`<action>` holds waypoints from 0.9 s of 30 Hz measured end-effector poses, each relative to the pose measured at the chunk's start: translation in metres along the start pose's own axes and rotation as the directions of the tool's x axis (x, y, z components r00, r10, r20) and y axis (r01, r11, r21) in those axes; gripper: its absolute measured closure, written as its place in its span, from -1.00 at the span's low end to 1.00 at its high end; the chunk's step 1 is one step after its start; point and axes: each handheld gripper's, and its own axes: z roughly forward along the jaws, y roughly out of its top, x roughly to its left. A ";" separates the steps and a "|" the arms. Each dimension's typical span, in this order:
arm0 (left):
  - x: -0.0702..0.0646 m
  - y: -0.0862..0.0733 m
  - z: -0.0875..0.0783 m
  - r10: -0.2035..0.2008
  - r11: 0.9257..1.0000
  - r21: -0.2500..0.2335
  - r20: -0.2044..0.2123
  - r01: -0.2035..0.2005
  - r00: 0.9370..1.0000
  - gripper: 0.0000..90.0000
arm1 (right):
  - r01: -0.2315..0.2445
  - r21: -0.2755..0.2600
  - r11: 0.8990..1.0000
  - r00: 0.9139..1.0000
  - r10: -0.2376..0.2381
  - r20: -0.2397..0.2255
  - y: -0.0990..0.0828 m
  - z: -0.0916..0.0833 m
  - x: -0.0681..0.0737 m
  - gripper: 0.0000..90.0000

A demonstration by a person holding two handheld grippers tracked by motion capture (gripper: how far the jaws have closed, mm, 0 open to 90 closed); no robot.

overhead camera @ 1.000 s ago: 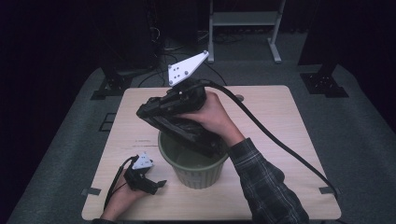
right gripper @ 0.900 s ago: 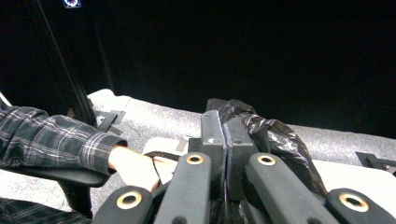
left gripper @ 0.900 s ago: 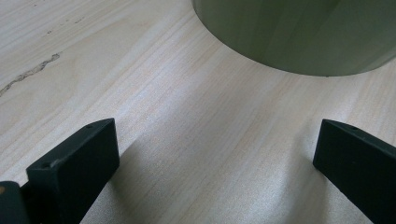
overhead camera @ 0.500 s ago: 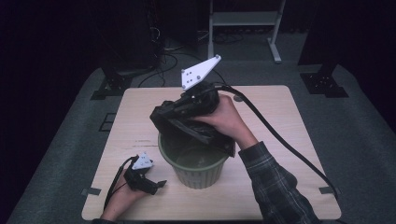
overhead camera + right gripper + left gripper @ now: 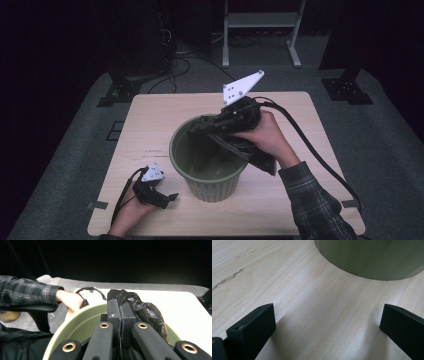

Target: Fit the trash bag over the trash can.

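Observation:
An olive-green bin (image 5: 215, 187) stands in the middle of the wooden table (image 5: 150, 115). My right gripper (image 5: 200, 126) hangs tilted over the bin's far rim, held by a hand in a plaid sleeve. In the right gripper view its jaws (image 5: 120, 307) are shut on a crumpled black plastic bag (image 5: 142, 307), just above the bin's rim (image 5: 75, 326). My left gripper (image 5: 167, 198) rests on the table left of the bin, open. In the left gripper view its jaws (image 5: 327, 315) stand wide apart over bare wood, with the bin's wall (image 5: 372, 257) just ahead.
A thick black cable (image 5: 320, 155) trails from the right gripper across the table's right side. Dark grey carpet (image 5: 70, 150) surrounds the table. A white stand (image 5: 260, 20) and black equipment feet (image 5: 120, 92) are behind it.
The right gripper with the black bag has moved right and lower, from above the bin's middle to its far right rim. The left gripper has stayed in place.

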 end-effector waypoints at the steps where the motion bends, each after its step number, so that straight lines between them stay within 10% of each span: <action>1: 0.000 0.000 0.000 -0.001 1.000 0.000 0.001 0.001 1.000 -1.00 | -0.008 0.005 1.000 1.000 0.008 -0.004 -0.003 -0.002 0.000 0.98; 7: 0.000 0.000 0.000 0.000 1.000 0.000 0.001 0.000 1.000 -1.00 | -0.050 0.030 0.998 0.999 0.050 0.011 -0.027 -0.005 -0.004 0.92; 17: 0.000 0.000 0.000 -0.001 1.000 0.000 0.001 0.001 1.000 -1.00 | -0.067 0.017 0.998 0.993 0.065 0.096 -0.035 -0.023 -0.001 -0.11; 27: 0.002 0.001 -0.001 -0.014 1.000 0.005 0.018 0.014 1.000 -1.00 | -0.115 0.001 0.993 0.987 0.114 0.111 -0.055 -0.039 0.003 -0.17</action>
